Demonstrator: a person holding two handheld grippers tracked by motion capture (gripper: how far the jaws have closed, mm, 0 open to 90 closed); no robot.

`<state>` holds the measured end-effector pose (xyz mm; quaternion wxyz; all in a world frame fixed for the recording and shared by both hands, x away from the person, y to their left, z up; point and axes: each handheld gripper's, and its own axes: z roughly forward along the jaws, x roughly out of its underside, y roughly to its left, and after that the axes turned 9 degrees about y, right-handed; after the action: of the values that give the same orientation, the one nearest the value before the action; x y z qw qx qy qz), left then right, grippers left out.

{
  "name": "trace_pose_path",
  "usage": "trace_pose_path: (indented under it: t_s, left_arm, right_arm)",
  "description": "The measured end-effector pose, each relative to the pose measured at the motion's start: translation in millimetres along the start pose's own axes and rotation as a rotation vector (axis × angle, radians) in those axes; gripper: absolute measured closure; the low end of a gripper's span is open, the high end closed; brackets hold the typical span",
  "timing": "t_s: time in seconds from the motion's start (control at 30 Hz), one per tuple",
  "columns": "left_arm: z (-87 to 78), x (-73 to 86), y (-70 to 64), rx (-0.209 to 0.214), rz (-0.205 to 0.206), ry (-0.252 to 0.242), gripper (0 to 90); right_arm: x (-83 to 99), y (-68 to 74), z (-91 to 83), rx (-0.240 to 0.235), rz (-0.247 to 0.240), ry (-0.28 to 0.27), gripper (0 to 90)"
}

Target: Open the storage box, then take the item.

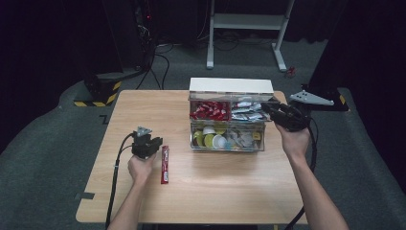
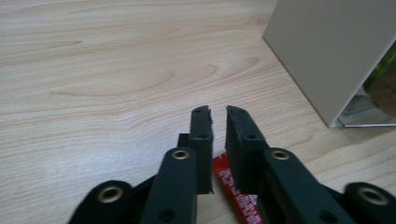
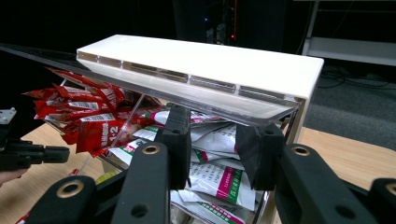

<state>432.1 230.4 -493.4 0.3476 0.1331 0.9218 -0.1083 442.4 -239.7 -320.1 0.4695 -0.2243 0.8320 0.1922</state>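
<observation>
Left gripper (image 1: 152,146), jaws slightly parted and empty, sits over the red sachet (image 1: 164,164) on the counter (image 1: 215,191). Right gripper (image 1: 269,109), jaws apart, reaches the organizer's (image 1: 227,143) white-sachet compartment (image 1: 246,111), probably for picking.

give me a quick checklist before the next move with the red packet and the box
1. Red packet lies flat on the table, free of the box: ok.
2. Left gripper is slightly open with nothing between its jaws, the packet just beneath it: ok.
3. Left gripper has hold of the packet: not ok, not yet grasped.
4. Box has its lid raised, top compartments reachable: ok.
5. Right gripper is open at the white packets in the top right compartment: ok.
6. Room left for another among the red packets in the top left compartment: cannot tell.
</observation>
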Motion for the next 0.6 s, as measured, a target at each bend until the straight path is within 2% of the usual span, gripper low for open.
trace_pose_path:
  t_s: [0.17,0.3,0.6]
  left_arm:
    - [-1.0,3.4,-0.3,-0.038,0.012,0.011,68.6]
    - [-2.1,6.9,-1.3,-0.053,0.018,0.021,62.1]
    - [-8.1,18.7,1.6,-0.066,0.009,0.031,55.0]
  right_arm:
    - [0.6,-0.6,0.1,-0.003,0.002,-0.004,66.4]
    - [1.0,-0.6,0.1,-0.005,0.005,-0.005,66.3]
    - [1.4,-1.5,0.1,-0.009,0.006,-0.009,66.3]
